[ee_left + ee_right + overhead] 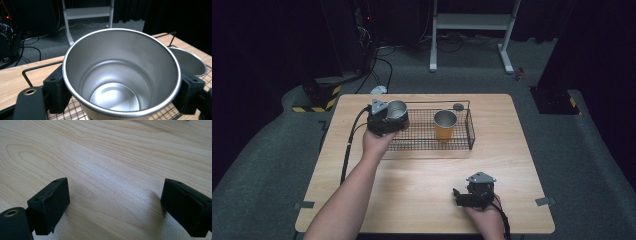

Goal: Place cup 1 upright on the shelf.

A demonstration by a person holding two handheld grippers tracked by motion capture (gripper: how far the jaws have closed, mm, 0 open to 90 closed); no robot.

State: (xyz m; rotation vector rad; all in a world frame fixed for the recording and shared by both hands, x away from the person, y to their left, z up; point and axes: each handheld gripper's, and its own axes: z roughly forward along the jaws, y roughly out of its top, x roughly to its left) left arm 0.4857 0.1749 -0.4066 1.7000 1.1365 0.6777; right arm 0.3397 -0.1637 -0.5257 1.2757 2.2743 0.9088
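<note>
My left gripper (388, 120) is shut on a steel cup (397, 111), holding it upright over the left end of a black wire basket (462, 146). In the left gripper view the empty steel cup (117, 82) sits between the two black pads (56, 91), which press on its sides. A second cup (445, 125), steel inside and orange outside, stands upright in the basket to its right; its rim (190, 62) shows past the held cup. My right gripper (464, 196) rests low near the table's front right, jaws wide apart over bare wood, with nothing between its pads (51, 203).
The wooden table (422, 185) has bare room between the basket and the front edge. A small dark round object (458, 106) lies behind the basket. Beyond the table are a white metal stand (472, 30), cables and dark floor.
</note>
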